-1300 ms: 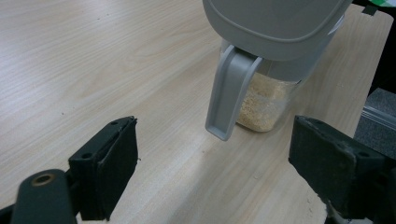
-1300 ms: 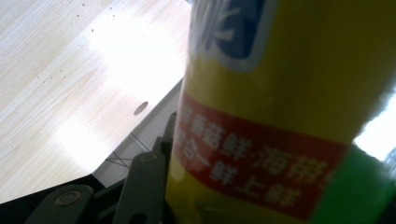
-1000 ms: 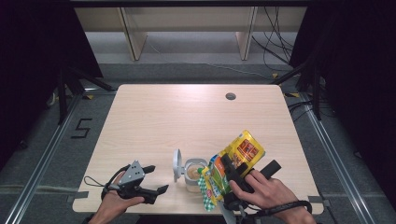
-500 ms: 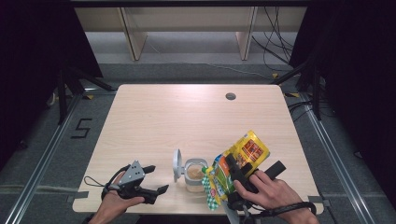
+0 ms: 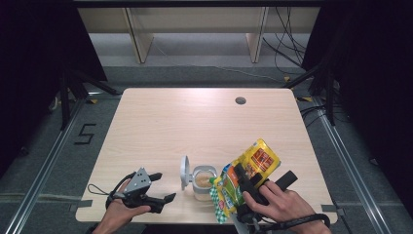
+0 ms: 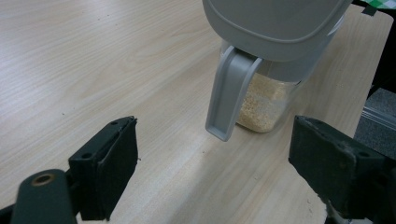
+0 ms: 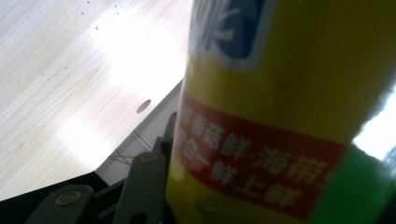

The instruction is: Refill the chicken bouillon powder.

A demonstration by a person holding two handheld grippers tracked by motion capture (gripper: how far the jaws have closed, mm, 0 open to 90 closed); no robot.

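Observation:
A clear container [image 5: 202, 179] of pale granules stands near the table's front edge, with its grey lid [image 5: 185, 170] flipped up on the left. My right gripper [image 5: 246, 183] is shut on a yellow snack bag [image 5: 255, 158], which is tilted with its green checkered end [image 5: 219, 204] low beside the container. In the right gripper view the bag [image 7: 280, 116] covers nearly everything in front of the jaws. My left gripper [image 5: 164, 186] rests on the table left of the container, open. Its jaws face the container [image 6: 266, 105] and the lid's tab [image 6: 229, 98], with nothing between them.
The wooden table [image 5: 195, 122] has a small round hole [image 5: 240, 101] at the back right. Its front edge runs just under both hands. Dark floor, metal frame rails and cables surround the table.

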